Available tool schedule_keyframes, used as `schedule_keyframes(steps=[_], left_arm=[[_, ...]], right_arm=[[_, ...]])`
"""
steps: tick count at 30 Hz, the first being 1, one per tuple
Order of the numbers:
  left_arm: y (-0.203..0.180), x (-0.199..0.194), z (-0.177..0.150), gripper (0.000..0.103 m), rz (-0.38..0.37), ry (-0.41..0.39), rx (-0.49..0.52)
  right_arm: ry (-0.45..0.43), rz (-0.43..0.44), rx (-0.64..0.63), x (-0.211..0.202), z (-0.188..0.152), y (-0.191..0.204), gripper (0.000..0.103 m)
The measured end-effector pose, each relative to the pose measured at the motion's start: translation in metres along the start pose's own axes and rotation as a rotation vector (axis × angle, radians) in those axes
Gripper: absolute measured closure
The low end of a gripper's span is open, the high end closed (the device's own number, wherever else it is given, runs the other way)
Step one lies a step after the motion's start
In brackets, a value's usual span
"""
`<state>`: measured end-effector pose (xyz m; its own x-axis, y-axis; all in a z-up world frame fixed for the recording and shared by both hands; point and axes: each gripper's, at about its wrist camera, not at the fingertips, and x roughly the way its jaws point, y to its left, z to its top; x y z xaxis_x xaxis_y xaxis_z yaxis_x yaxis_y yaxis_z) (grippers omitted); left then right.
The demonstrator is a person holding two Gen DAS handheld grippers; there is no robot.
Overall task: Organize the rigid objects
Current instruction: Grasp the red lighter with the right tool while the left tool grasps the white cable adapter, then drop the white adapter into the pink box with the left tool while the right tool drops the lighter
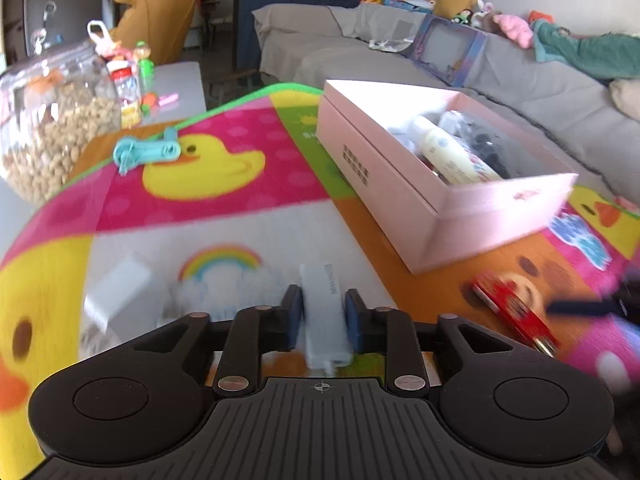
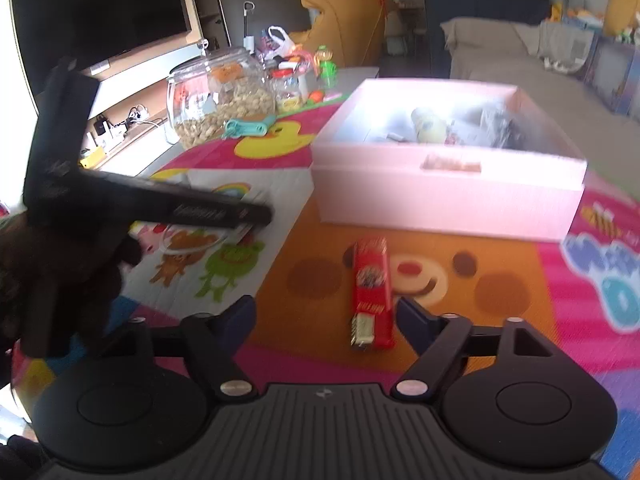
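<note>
My left gripper (image 1: 323,316) is shut on a pale blue-grey bar-shaped device (image 1: 324,308) with a short cable end, held above the colourful play mat. The open pink box (image 1: 400,184) lies ahead to the right and holds a cream bottle (image 1: 452,152) and dark items. A red packet (image 1: 516,312) lies on the mat to the right. In the right wrist view my right gripper (image 2: 326,316) is open, its fingers either side of the near end of the red packet (image 2: 372,292), with the pink box (image 2: 448,184) beyond. The other gripper's black body (image 2: 120,200) shows at left.
A teal clip (image 1: 146,150) lies on the duck print. A white block (image 1: 116,292) lies at the left on the mat. A glass jar of nuts (image 1: 52,128) and small bottles stand at the far left. A grey sofa (image 1: 520,80) runs behind the box.
</note>
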<state>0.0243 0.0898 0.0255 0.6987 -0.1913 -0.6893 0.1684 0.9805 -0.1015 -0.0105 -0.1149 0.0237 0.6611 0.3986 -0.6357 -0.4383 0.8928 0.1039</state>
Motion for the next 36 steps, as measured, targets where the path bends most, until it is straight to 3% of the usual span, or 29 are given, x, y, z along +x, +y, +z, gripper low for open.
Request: schedule_keyframes(steps=[4, 6, 8, 10, 13, 18, 21, 23, 26, 29, 32, 36], left_arm=[[-0.003, -0.027, -0.024, 0.078, -0.064, 0.019, -0.003], [-0.001, -0.037, -0.032, 0.078, -0.091, 0.042, -0.054], [0.0, -0.045, -0.037, 0.078, -0.088, 0.06, -0.112], [-0.001, -0.05, -0.044, 0.078, -0.105, 0.05, -0.11], [-0.006, -0.055, -0.057, 0.078, -0.105, -0.005, -0.063], [-0.038, -0.066, -0.07, 0.079, -0.013, -0.024, 0.102], [-0.048, -0.077, -0.074, 0.079, -0.115, -0.013, 0.097], [-0.06, -0.09, -0.071, 0.079, -0.142, -0.037, 0.162], [-0.076, -0.115, -0.054, 0.079, -0.19, -0.083, 0.24], [-0.081, -0.14, -0.02, 0.079, -0.2, -0.179, 0.269], [-0.079, -0.155, 0.027, 0.079, -0.18, -0.301, 0.245], [-0.076, -0.145, 0.088, 0.079, -0.197, -0.41, 0.151]], right_arm=[[0.004, -0.095, -0.038, 0.016, 0.013, 0.001, 0.047], [0.049, -0.094, -0.032, 0.028, 0.016, -0.002, 0.059], [0.041, -0.1, -0.044, 0.028, 0.015, 0.001, 0.07], [0.056, -0.082, -0.048, 0.024, 0.015, 0.003, 0.08], [0.068, -0.055, -0.032, 0.01, 0.008, 0.002, 0.08], [0.023, -0.038, -0.017, -0.036, -0.004, -0.003, 0.081], [-0.036, -0.03, -0.01, -0.072, -0.006, -0.009, 0.081], [-0.094, -0.043, -0.002, -0.097, -0.003, -0.013, 0.081], [-0.198, -0.068, 0.017, -0.133, 0.007, -0.022, 0.081], [-0.295, -0.104, 0.028, -0.158, 0.017, -0.029, 0.081], [-0.351, -0.125, 0.033, -0.17, 0.021, -0.034, 0.081], [-0.34, -0.129, 0.048, -0.165, 0.02, -0.041, 0.081]])
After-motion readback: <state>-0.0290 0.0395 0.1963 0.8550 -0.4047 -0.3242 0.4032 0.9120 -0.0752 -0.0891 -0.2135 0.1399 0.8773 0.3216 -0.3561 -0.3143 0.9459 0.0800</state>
